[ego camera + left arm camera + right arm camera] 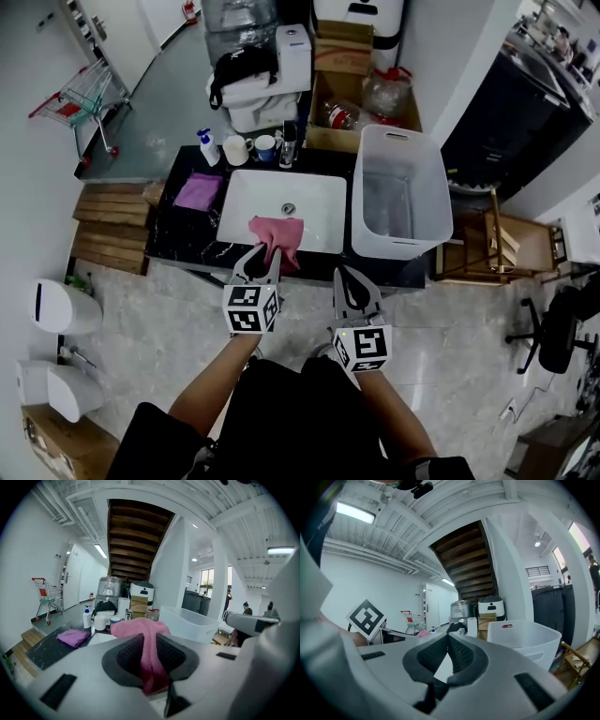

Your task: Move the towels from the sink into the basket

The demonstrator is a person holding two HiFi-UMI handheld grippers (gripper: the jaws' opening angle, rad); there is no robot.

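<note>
A pink towel point(277, 238) hangs from my left gripper point(264, 255), whose jaws are shut on it at the near edge of the white sink point(319, 195). In the left gripper view the pink towel point(149, 641) runs down between the black pads point(129, 656). A purple towel point(199, 190) lies on the black counter left of the sink, also seen as the purple towel point(72, 636) from the left gripper. The white basket point(401, 192) stands right of the sink. My right gripper point(352, 284) hovers in front of the counter, jaws shut with tips touching point(446, 639) and nothing between them.
A soap pump bottle point(207, 146) and mugs point(236, 149) stand behind the sink. Cardboard boxes point(345, 56) and a water dispenser sit farther back. A shopping cart point(86, 98) is at far left, a wooden stool point(489, 244) right of the basket. Wooden steps point(110, 225) flank the counter's left.
</note>
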